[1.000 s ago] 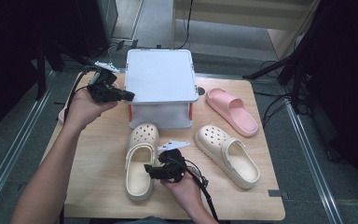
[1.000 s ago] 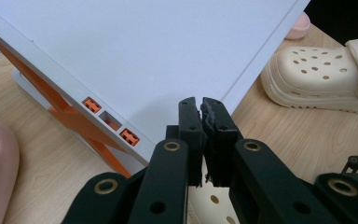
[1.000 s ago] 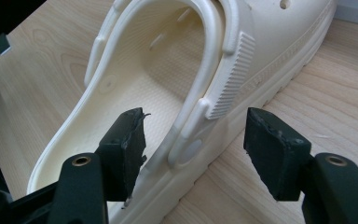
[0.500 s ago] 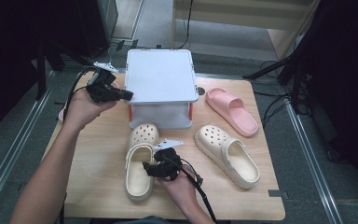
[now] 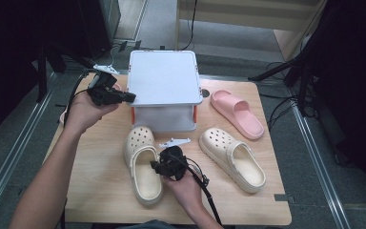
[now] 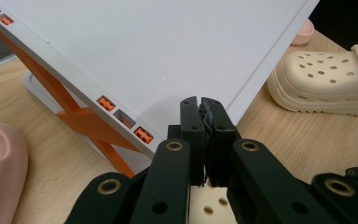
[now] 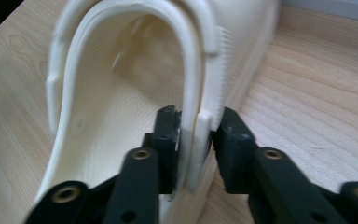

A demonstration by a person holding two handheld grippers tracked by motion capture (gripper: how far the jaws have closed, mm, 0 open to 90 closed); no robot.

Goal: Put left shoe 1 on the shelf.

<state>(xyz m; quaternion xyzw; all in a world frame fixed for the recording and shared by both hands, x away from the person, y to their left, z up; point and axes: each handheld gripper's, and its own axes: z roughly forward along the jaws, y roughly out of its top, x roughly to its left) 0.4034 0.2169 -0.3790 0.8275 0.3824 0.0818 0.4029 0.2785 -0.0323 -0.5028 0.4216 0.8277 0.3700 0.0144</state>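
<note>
A cream clog (image 5: 143, 167) lies on the wooden table (image 5: 90, 186) in front of a white box (image 5: 163, 78) with orange braces. My right gripper (image 5: 154, 165) is shut on this clog's right side wall; in the right gripper view one jaw is inside the rim and one outside it (image 7: 196, 126). A second cream clog (image 5: 231, 158) lies to the right, with a pink slide (image 5: 237, 113) beyond it. My left gripper (image 5: 130, 97) hovers at the box's left edge, jaws pressed together and empty (image 6: 200, 108) over the white lid (image 6: 168, 51).
In the left gripper view a pink shoe (image 6: 0, 172) sits at the left, beside the box's orange brace (image 6: 81, 119). A small white piece (image 5: 175, 141) lies between the box and the held clog. Cables trail off the table's front and back.
My right gripper has shifted slightly left and forward onto the clog's side wall. The left hand and its gripper have stayed in place.
</note>
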